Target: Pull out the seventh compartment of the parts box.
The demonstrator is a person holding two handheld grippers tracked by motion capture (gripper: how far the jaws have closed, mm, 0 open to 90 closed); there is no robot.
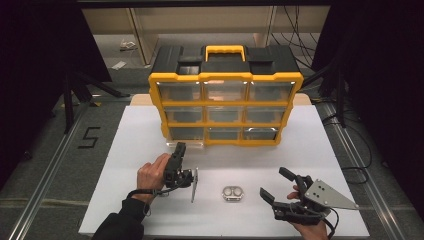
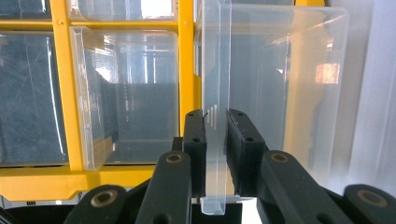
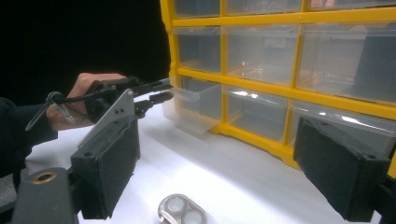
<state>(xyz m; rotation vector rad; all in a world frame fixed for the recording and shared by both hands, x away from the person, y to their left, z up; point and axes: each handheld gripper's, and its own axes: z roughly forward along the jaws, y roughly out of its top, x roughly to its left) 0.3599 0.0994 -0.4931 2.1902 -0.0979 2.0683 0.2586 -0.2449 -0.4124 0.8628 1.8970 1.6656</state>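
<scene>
Yellow plastic frames the drawer cabinet (image 1: 225, 107) that stands at the far middle of the white surface (image 1: 150, 135) in the high view, three rows of three clear drawers under a black top with a yellow handle. No brand can be read on it. On the grey floor to the left, black tape forms the figure 5 (image 1: 89, 137). The left tool (image 1: 179, 150) reaches to the clear drawer (image 1: 186, 144) at the cabinet's bottom left, which stands pulled out a little toward the near side. A small metal case with two round windows (image 1: 233, 193) lies on the surface near the front, between the two hands and well apart from the cabinet. The right tool (image 1: 274, 186) hovers at the near right with its jaws wide apart and nothing between them, a grey plate on top.

From the left gripper view, the left tool (image 2: 216, 135) has its jaws narrow, pressed on the thin front lip of the clear drawer (image 2: 280, 93); the cabinet's yellow bars (image 2: 186, 60) rise just behind.

From the right gripper view, the right tool (image 3: 233, 182) stands wide and empty. Farther off at the left, the left tool (image 3: 161, 91) grips the pulled-out clear drawer (image 3: 194, 107) at its front edge, and the metal case (image 3: 183, 211) lies near the bottom edge.
</scene>
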